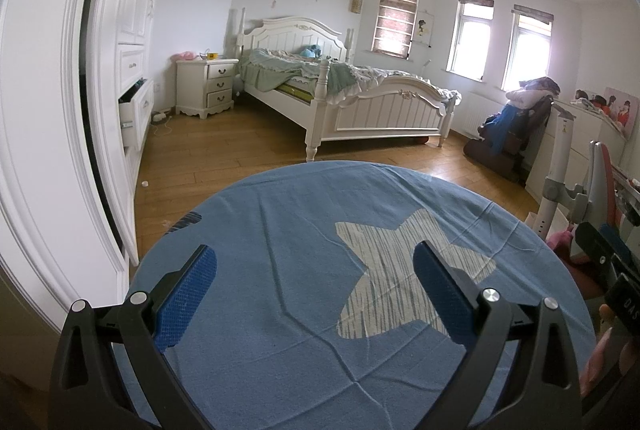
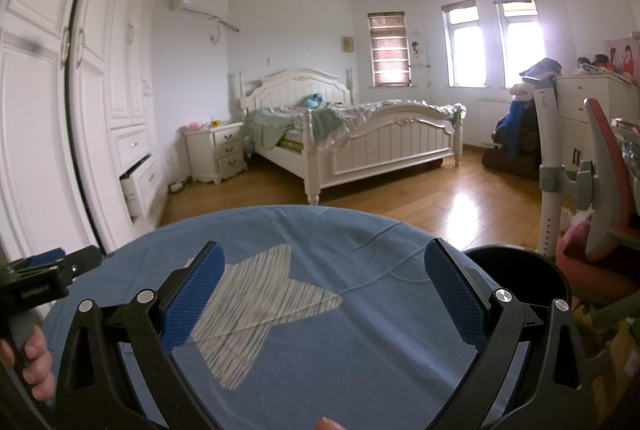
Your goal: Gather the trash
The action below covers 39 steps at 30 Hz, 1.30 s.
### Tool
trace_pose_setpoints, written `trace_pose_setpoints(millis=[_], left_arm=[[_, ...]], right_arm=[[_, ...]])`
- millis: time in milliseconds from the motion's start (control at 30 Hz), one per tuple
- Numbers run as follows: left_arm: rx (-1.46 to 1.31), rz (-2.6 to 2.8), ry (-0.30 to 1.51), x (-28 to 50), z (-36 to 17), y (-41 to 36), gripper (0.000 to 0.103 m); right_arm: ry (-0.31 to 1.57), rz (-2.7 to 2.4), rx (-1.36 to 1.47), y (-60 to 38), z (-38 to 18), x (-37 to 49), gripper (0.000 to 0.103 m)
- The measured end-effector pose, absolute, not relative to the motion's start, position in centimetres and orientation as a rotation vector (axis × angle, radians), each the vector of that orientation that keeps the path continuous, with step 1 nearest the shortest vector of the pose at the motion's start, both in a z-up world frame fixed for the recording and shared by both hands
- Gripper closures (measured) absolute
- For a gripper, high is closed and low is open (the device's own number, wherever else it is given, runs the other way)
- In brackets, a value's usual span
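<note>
My left gripper [image 1: 316, 254] stands open over a round table covered in a blue cloth [image 1: 272, 222] with a pale striped star [image 1: 400, 270]; nothing sits between its blue pads. My right gripper [image 2: 324, 250] is also open and empty over the same blue cloth [image 2: 360, 330]. A black round bin [image 2: 516, 270] stands just past the table's right edge, close to the right finger. No trash lies on the visible cloth. A small white scrap [image 1: 144, 184] lies on the wooden floor by the wardrobe.
A white wardrobe [image 1: 48, 150] with an open drawer [image 1: 134, 118] lines the left. Beyond the table are wooden floor [image 2: 440, 198], a white bed [image 2: 360, 142] and a nightstand [image 1: 208, 86]. A pink-and-grey chair [image 2: 600, 190] and a dresser [image 2: 588, 110] crowd the right.
</note>
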<state>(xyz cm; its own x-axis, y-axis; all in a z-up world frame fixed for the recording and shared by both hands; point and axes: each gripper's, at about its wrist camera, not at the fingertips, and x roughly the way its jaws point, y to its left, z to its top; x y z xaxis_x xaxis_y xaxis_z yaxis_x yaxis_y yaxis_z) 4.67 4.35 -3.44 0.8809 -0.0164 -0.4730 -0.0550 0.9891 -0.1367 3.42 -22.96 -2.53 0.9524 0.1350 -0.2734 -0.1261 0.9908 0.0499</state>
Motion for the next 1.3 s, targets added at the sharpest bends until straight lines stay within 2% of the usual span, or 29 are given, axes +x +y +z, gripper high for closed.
trace_pose_setpoints(millis=[1300], left_arm=[[-0.17, 0.018, 0.522, 4.13, -3.79, 3.57, 0.005]], right_arm=[[0.282, 0.129, 0.032, -22.43, -2.66, 3.3, 0.005]])
